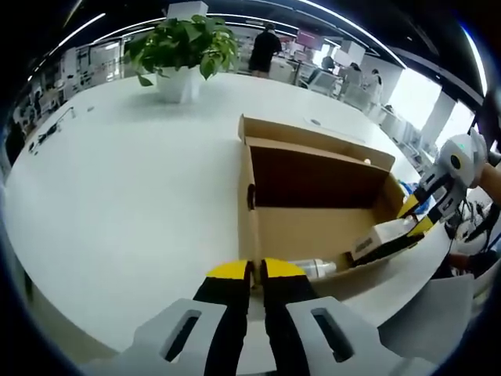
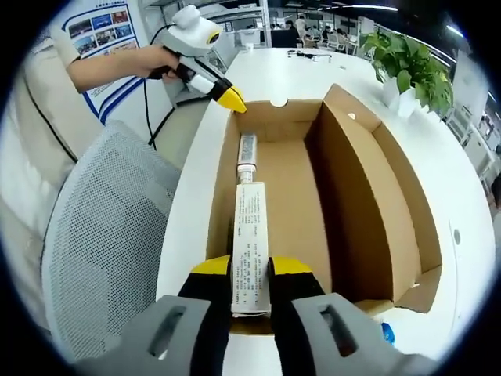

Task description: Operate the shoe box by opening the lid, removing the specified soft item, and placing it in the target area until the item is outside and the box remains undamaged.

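The right gripper [image 2: 250,270] has its jaws pinching the flat end of the white tube [image 2: 250,243], which lies along the floor of the open shoe box [image 2: 352,196]. A thin pinch on soft plastic may slip when lifted — or the tube may drag the cardboard wall. Farther off, the left gripper [image 1: 255,271], jaws pressed together, touches the box edge on the white counter [image 1: 117,196]; pushing there could crush it.

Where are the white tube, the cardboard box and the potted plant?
white tube [image 2: 250,235], right gripper view, its printed flat body.
cardboard box [image 2: 356,204], right gripper view, inner side wall.
potted plant [image 1: 184,43], left gripper view, its leaves.
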`<state>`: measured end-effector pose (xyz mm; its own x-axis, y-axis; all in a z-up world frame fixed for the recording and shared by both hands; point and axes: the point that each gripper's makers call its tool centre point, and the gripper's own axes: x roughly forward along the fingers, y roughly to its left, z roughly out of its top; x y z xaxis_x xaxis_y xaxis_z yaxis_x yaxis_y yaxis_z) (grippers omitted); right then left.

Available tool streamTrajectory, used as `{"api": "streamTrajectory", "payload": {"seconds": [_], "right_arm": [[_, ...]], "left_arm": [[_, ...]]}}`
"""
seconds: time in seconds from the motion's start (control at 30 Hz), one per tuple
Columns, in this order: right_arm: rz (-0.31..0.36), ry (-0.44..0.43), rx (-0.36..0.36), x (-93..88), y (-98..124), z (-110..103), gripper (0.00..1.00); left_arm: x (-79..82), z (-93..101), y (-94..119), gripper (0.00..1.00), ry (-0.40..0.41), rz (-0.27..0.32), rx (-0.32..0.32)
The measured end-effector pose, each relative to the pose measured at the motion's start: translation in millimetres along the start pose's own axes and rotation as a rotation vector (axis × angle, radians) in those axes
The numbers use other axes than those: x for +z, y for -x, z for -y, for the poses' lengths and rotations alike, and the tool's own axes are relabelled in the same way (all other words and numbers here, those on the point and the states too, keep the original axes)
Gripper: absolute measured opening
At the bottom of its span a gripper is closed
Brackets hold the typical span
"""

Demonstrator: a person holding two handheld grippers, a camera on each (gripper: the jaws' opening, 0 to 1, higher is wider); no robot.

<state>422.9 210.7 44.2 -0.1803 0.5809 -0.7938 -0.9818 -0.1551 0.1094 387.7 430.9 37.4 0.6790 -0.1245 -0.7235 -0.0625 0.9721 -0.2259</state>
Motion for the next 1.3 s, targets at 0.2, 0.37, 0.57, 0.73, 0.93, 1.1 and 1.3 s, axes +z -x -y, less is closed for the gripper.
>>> {"api": "streamTrajectory", "payload": {"seconds": [0.2,0.37,0.57,0.73,0.93,1.1,1.3], "right_arm": [[0.022,0.024,0.001,13.4,15,-4,0.14],[0.037,0.045,-0.013,21.9,25,-2,0.14],[0.051,0.066,-0.011,29.9,40,-3,0.14],[0.062,0.080,-0.011,32.9,51,-4,0.14],[0.088,0.089,-0.020,36.8,68,-3,0.14],[0.105,0.098,-0.031,39.1,82,-1,0.14],[0.114,0.110,-0.036,34.9,103,3,0.14]], "left_arm": [[-0.1,-0.1,-1,0.03,-0.004,-0.006,0.003],[0.0,-0.6,-1,0.03,0.000,-0.009,0.001],[0.1,-0.2,-2,0.03,-0.003,-0.010,0.001],[-0.1,0.4,-2,0.03,-0.001,-0.008,0.000],[-0.2,0.6,-2,0.03,0.003,-0.009,-0.003],[-0.4,1.1,-2,0.03,-0.003,-0.013,-0.002],[-0.6,1.4,-3,0.03,-0.003,-0.020,-0.001]]}}
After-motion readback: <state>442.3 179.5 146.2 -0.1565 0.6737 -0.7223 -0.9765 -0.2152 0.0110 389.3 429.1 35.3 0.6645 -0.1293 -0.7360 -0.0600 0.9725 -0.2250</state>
